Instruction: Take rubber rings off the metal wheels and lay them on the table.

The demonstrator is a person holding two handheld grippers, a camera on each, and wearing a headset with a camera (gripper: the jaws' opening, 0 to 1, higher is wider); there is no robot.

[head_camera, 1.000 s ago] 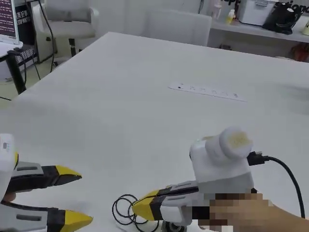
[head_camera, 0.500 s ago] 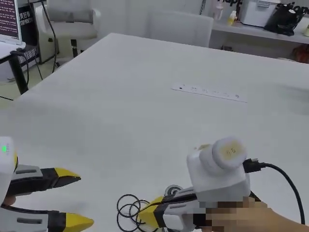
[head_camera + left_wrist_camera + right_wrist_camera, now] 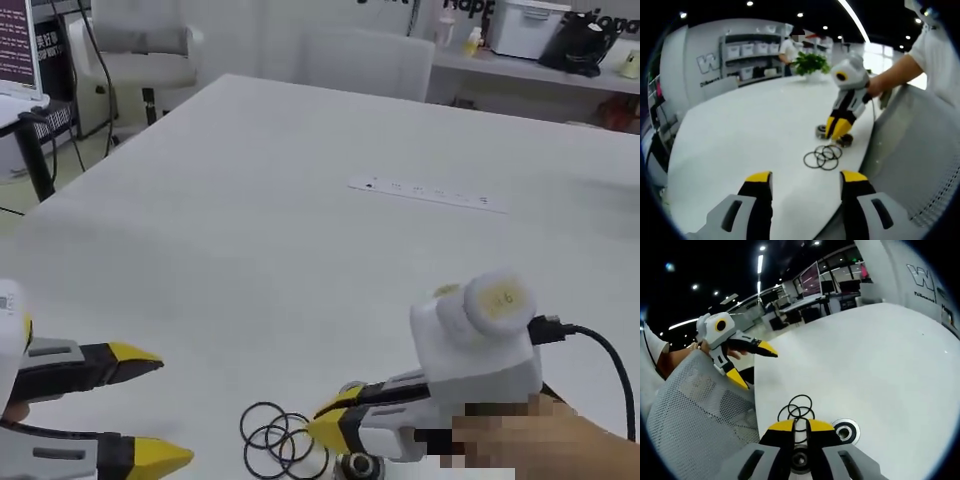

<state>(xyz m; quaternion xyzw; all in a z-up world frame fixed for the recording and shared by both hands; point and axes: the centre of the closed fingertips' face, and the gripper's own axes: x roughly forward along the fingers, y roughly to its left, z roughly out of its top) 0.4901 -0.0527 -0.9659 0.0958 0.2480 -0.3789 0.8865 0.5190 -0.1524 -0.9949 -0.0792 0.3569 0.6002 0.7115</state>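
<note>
Rubber rings (image 3: 280, 437) first: a small heap of thin black loops, flat and overlapping on the white table (image 3: 300, 230). They sit just ahead of the right gripper (image 3: 325, 428), right off its yellow fingertips and very nearly touching them in the head view. Those fingers are drawn narrow, with only a slit between them. In the right gripper view a thin dark line runs from the heap into that slit, but I can't tell whether it's a ring being pinched or just one lying underneath.

Now the wheels. One metal wheel (image 3: 800, 459) lies flat under the right gripper, behind the fingertips, its hub peeking up through the slit. A second metal wheel (image 3: 846, 431) lies flat too, face up, just beside the outer edge of the right-hand finger. Whether either wheel has a ring on its rim is too small to call.

Over to the left gripper (image 3: 806, 177). Its fingers are spread wide, holding nothing, and they point across bare table. The heap and both wheels lie well ahead of its tips, slightly toward its right-hand finger.

So the right gripper is clearly the nearer one. The rings have no long axis to line up with. My read is that the next move hangs on the wheel directly below the right fingers, with the lay-down spot straight ahead of the tips.
</note>
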